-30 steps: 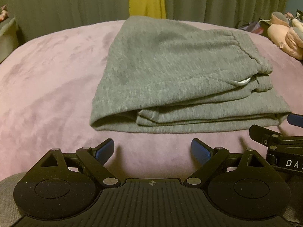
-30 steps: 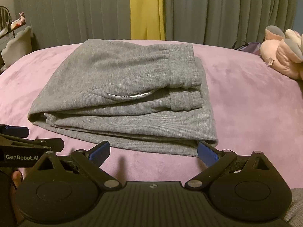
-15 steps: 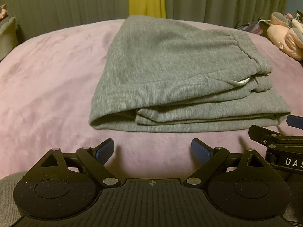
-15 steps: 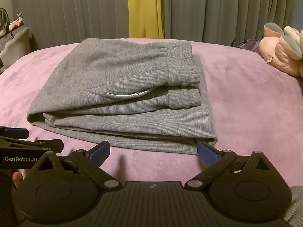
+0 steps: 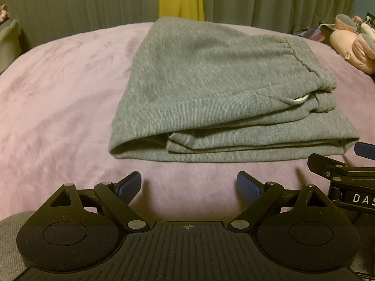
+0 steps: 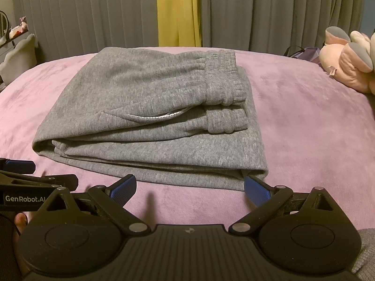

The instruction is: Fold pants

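Grey sweatpants [image 5: 211, 89] lie folded in a stacked bundle on the pink bedspread [image 5: 58, 105], with the elastic waistband at the right on top. They also show in the right wrist view [image 6: 152, 107]. My left gripper [image 5: 188, 185] is open and empty, just short of the bundle's near edge. My right gripper [image 6: 191, 187] is open and empty at the near edge, its right fingertip [image 6: 254, 188] next to the bundle's near right corner. Each gripper shows at the edge of the other's view.
A pink plush toy [image 6: 346, 63] lies at the bed's right side, also in the left wrist view [image 5: 354, 44]. Grey curtains [image 6: 82, 14] with a yellow strip [image 6: 178, 11] hang behind the bed. A pale chair back [image 6: 18, 58] stands at the far left.
Both grippers have drifted slightly; the view of the pants has barely shifted. The jaws stay open and the pants have not moved.
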Demonstrator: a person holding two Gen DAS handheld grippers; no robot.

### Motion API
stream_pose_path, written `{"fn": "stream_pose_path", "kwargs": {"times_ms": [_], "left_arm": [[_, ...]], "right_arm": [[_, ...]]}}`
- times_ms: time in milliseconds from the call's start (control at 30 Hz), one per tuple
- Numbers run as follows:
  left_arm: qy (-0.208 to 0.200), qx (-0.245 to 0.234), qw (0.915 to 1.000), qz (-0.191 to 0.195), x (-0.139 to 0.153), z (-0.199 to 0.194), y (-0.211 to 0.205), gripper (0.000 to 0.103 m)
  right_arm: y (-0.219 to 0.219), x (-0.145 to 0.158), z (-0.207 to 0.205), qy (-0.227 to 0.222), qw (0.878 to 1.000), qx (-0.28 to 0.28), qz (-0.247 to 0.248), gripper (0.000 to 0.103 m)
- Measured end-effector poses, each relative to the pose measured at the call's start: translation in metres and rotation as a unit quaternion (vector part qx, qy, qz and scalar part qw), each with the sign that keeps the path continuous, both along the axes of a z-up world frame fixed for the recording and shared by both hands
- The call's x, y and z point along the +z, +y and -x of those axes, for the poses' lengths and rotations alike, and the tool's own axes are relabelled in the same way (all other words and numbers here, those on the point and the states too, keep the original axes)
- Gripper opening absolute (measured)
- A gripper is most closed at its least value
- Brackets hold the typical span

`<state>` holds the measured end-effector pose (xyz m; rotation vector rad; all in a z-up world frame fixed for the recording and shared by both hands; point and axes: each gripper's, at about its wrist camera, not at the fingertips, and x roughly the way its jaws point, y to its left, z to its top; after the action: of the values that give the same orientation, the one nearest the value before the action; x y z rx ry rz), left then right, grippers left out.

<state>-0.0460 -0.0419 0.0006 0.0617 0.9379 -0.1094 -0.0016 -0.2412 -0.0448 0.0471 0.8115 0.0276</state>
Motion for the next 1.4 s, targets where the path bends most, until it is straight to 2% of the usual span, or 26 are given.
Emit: {"fn": "stream_pose_path", "kwargs": {"times_ms": [1400], "left_arm": [[0.008, -0.002, 1.0000, 0.006, -0.0036, 0.0004, -0.0001, 0.093]], "right_arm": [[-0.0017, -0.0006, 0.0010, 0.002, 1.000, -0.003, -0.001, 0.099]]}}
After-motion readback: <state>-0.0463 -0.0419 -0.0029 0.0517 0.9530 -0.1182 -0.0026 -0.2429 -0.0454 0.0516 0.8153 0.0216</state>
